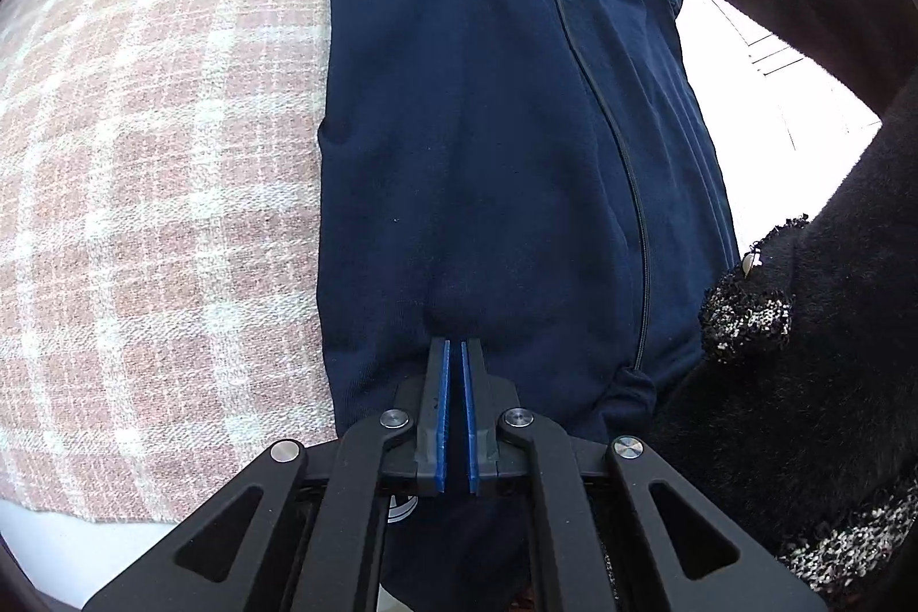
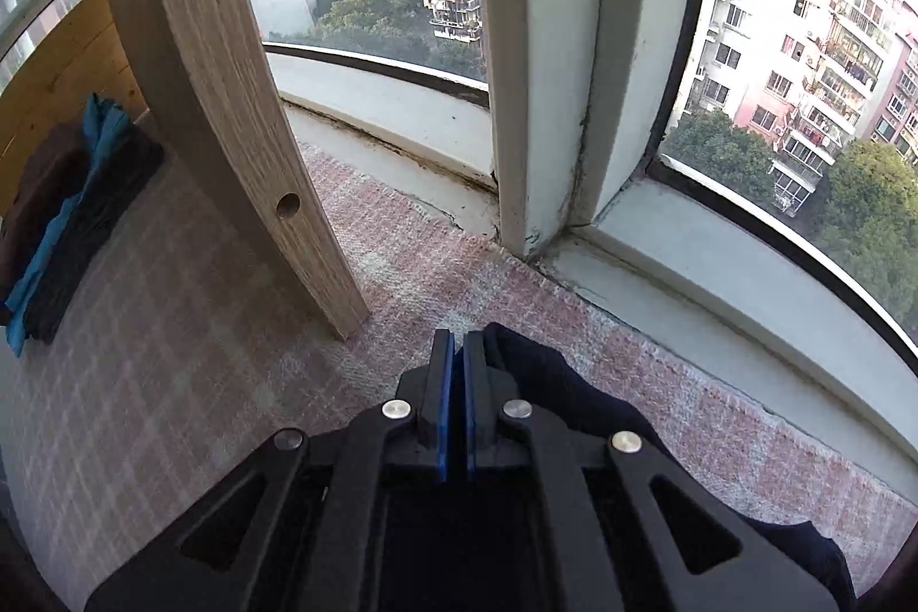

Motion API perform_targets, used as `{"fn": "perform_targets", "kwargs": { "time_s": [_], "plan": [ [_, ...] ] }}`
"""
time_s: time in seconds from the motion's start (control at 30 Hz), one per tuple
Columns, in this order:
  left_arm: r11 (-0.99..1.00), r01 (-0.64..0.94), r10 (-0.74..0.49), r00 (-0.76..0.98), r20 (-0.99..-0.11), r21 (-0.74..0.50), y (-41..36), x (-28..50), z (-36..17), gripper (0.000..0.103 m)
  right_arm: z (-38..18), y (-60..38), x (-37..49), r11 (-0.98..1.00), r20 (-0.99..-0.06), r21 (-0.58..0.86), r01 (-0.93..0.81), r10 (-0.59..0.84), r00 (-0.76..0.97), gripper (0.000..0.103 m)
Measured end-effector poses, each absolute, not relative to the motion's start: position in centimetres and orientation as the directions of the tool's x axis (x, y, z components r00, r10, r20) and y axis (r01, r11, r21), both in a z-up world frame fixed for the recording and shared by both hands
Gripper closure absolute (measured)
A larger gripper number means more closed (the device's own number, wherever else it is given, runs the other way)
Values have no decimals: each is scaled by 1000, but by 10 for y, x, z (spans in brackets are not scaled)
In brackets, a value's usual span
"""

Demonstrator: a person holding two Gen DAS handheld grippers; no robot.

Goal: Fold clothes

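Navy fabric filled the middle of the left wrist view: a dark blue garment (image 1: 487, 141) hung or stretched from twelve o'clock down to six, with a thin black cord (image 1: 602, 124) running along it from the top edge to about five o'clock. The left gripper (image 1: 456, 345) sat at six o'clock with its blue-lined fingers (image 1: 439, 400) drawn almost together, only a thin slit between them, and their tips pressed into a bunched lower part of the garment; the cloth puckered right at the tips, so it appeared pinched there. A pink-and-white checked blanket (image 1: 143, 153) covered the nine o'clock side beneath the garment. At three to four o'clock a person's black fuzzy sleeve (image 1: 832, 325) with speckled trim crossed the frame, touching the garment's right edge.

In the right wrist view, the right gripper (image 2: 458, 339) also had its fingers nearly closed, a narrow gap showing between the blue pads (image 2: 444, 417). Dark navy cloth (image 2: 551, 371) lay against the right finger and trailed off toward four o'clock; whether any of it was caught between the pads could not be told. The same checked blanket (image 2: 172, 354) spread below. A pale wooden post (image 2: 229, 96) stood from eleven o'clock toward the centre, a stack of folded clothes (image 2: 63, 222), brown, blue and black, rested at nine o'clock, and a window (image 2: 774, 67) with apartment blocks beyond it occupied twelve to three o'clock.
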State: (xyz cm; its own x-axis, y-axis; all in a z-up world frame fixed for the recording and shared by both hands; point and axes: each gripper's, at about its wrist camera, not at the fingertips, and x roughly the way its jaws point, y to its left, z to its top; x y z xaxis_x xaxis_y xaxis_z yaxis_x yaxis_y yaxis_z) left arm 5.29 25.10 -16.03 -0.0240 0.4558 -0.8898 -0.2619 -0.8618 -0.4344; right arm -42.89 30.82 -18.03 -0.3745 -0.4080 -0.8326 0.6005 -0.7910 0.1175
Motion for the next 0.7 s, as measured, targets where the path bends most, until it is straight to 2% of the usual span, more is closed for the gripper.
{"fn": "perform_targets", "kwargs": {
  "time_s": [0.1, 0.2, 0.37, 0.47, 0.57, 0.63, 0.7],
  "plan": [
    [-867, -297, 432, -47, -900, -401, 260, 52, -158, 100, -143, 329, -397, -770, -798, 142, 622, -462, -388, 100],
    [-866, -338, 417, -78, -905, -370, 271, 51, -151, 98, -130, 354, -340, -724, -828, 162, 670, -470, -307, 97],
    [-798, -451, 495, -112, -862, -399, 308, 58, -131, 97, -180, 361, -267, -706, -909, 94, 702, -348, -228, 97],
    [-744, -519, 535, -86, -840, -421, 305, 90, -125, 93, -185, 373, -262, -746, -906, 87, 660, -335, -260, 97],
    [-717, -575, 496, -24, -868, -393, 321, 115, -145, 91, -141, 413, -242, -787, -847, 187, 588, -433, -310, 96],
    [-699, -613, 481, -20, -877, -369, 327, 127, -149, 88, -101, 454, -215, -819, -804, 191, 541, -447, -392, 91],
    [-691, -628, 479, -28, -877, -357, 330, 134, -145, 88, -63, 504, -184, -857, -765, 202, 474, -440, -470, 80]
  ]
}}
